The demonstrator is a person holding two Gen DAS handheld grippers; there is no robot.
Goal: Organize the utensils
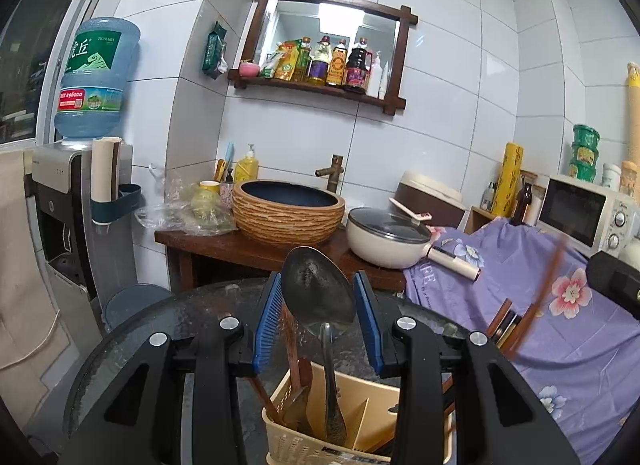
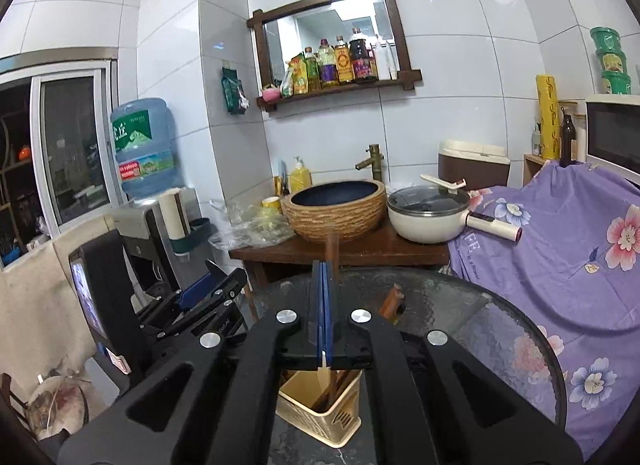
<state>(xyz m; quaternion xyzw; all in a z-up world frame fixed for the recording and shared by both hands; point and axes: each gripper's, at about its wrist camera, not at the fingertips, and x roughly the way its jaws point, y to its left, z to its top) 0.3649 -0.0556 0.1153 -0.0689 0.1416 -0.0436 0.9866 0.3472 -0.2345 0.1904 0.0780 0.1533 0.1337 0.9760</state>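
My left gripper [image 1: 318,297] is open, its blue pads on either side of a dark metal spoon [image 1: 318,293] that stands bowl-up in a beige slotted utensil basket [image 1: 352,449] on the round glass table [image 1: 192,313]; the pads do not touch it. Wooden utensils stand in the same basket. My right gripper [image 2: 326,277] is shut on a brown chopstick [image 2: 333,253], held upright above the basket [image 2: 320,413]; the chopstick is blurred. In the left wrist view that chopstick [image 1: 548,281] shows at the right. More brown sticks [image 2: 394,301] lie on the table.
Behind the table stands a wooden counter [image 1: 240,243] with a woven-look basin [image 1: 288,211], a white lidded pan [image 1: 388,237] and plastic bags. A purple floral cloth [image 1: 560,321] covers the right side. A water dispenser [image 1: 76,205] stands left, a microwave [image 1: 580,209] right.
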